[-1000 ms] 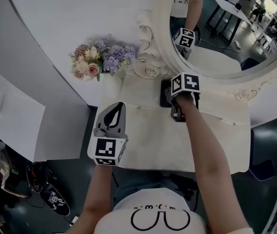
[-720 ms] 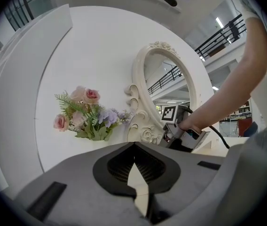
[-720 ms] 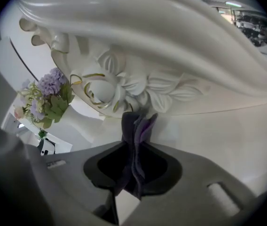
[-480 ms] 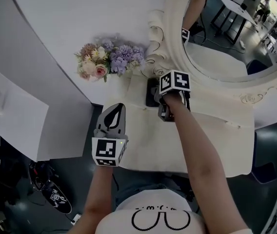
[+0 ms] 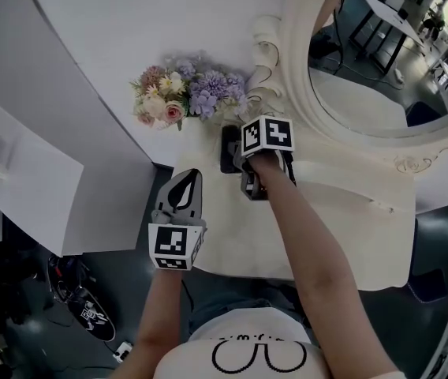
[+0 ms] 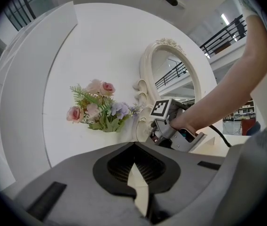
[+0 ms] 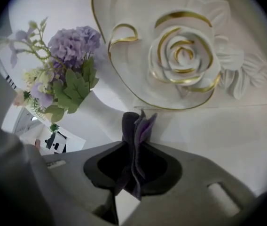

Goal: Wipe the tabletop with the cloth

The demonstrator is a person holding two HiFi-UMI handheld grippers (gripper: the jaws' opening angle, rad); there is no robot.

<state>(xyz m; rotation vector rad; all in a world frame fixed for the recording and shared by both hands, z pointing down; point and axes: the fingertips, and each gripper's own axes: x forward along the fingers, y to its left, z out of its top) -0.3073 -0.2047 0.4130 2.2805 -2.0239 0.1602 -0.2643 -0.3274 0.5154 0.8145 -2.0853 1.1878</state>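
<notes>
A dark purple-grey cloth point(image 5: 229, 148) lies pressed on the cream tabletop point(image 5: 342, 227) at its back left corner, just below the flowers. My right gripper point(image 5: 240, 164) is shut on it; in the right gripper view the folded cloth point(image 7: 136, 135) stands pinched between the jaws point(image 7: 134, 173). My left gripper point(image 5: 184, 181) hovers over the table's left front edge, shut, with nothing held point(image 6: 136, 171). From the left gripper view the right gripper point(image 6: 171, 126) shows ahead with a hand around it.
A bunch of pink and purple flowers point(image 5: 188, 93) stands against the wall behind the cloth. The ornate cream mirror point(image 5: 382, 54) with its carved rose point(image 7: 185, 51) rises at the table's back. White panels point(image 5: 19, 180) and dark floor lie left.
My right gripper has slid left along the back of the table with the cloth, ending below the flowers. The left gripper has stayed in place.
</notes>
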